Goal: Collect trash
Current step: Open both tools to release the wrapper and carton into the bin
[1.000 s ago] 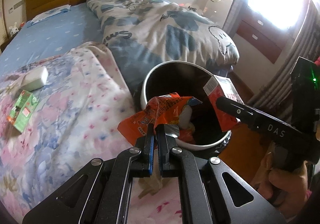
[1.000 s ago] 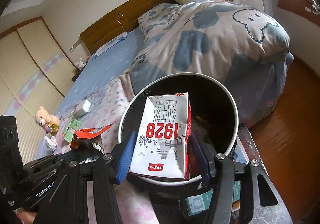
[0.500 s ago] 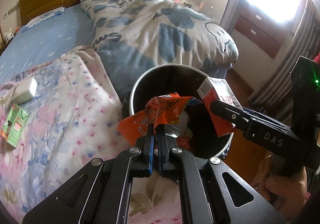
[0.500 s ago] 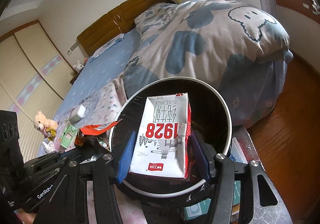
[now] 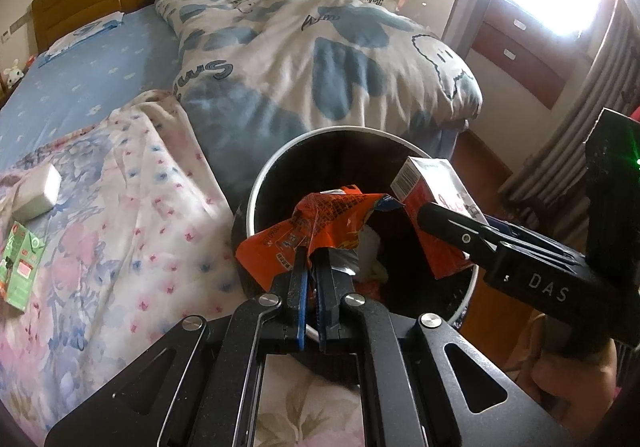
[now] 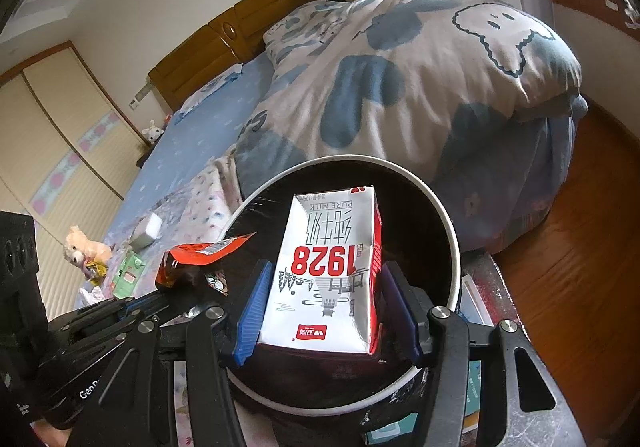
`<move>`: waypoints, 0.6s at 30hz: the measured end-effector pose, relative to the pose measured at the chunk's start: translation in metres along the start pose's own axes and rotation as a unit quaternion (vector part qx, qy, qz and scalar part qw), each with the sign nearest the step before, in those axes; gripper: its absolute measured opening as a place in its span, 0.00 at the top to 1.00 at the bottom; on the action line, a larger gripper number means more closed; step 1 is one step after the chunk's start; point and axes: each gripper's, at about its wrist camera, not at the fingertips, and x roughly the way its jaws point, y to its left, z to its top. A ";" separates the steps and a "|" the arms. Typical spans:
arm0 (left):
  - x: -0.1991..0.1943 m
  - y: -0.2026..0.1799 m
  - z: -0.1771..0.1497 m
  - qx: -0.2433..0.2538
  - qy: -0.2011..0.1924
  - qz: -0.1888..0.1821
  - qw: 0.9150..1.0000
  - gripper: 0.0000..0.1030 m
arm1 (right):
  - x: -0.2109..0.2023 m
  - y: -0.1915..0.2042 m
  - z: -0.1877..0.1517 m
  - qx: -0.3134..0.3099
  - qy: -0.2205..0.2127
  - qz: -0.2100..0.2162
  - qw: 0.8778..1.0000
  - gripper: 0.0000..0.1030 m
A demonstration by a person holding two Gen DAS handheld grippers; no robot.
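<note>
My left gripper (image 5: 314,267) pinches the orange wrapper (image 5: 316,223), right gripper (image 6: 326,311) clamps the milk carton (image 6: 332,267) lengthwise, both over the bin (image 5: 256,203) mouth.

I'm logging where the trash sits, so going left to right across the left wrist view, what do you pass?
Green carton on the floral blanket → white box → orange wrapper pinched in the left gripper → milk carton held by the right gripper over the bin.

Black tongs (image 5: 314,267), blue pads (image 6: 253,307), silver screws, "DAS" lettering.
</note>
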 end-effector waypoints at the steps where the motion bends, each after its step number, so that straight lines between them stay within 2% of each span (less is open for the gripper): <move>1: 0.001 0.000 0.001 -0.002 0.004 -0.002 1.000 0.92 | 0.001 -0.001 0.000 0.001 0.001 0.000 1.000 0.45; 2: 0.002 0.001 0.001 -0.003 0.005 -0.004 1.000 0.88 | 0.001 -0.002 0.001 0.005 0.001 0.000 1.000 0.44; 4: 0.002 0.002 0.001 -0.006 0.003 -0.004 1.000 0.60 | 0.001 -0.005 0.002 0.012 -0.002 -0.001 1.000 0.42; 5: -0.001 0.003 0.000 -0.006 -0.003 -0.001 1.000 0.56 | 0.001 -0.008 0.002 0.022 -0.004 0.002 1.000 0.41; 11: -0.008 0.011 -0.012 -0.013 -0.005 0.000 1.000 0.55 | -0.005 -0.010 0.002 0.034 -0.016 0.005 0.999 0.37; 18: -0.023 0.042 -0.045 -0.051 -0.002 0.010 0.999 0.54 | -0.007 0.014 -0.007 0.022 -0.013 0.015 1.000 0.23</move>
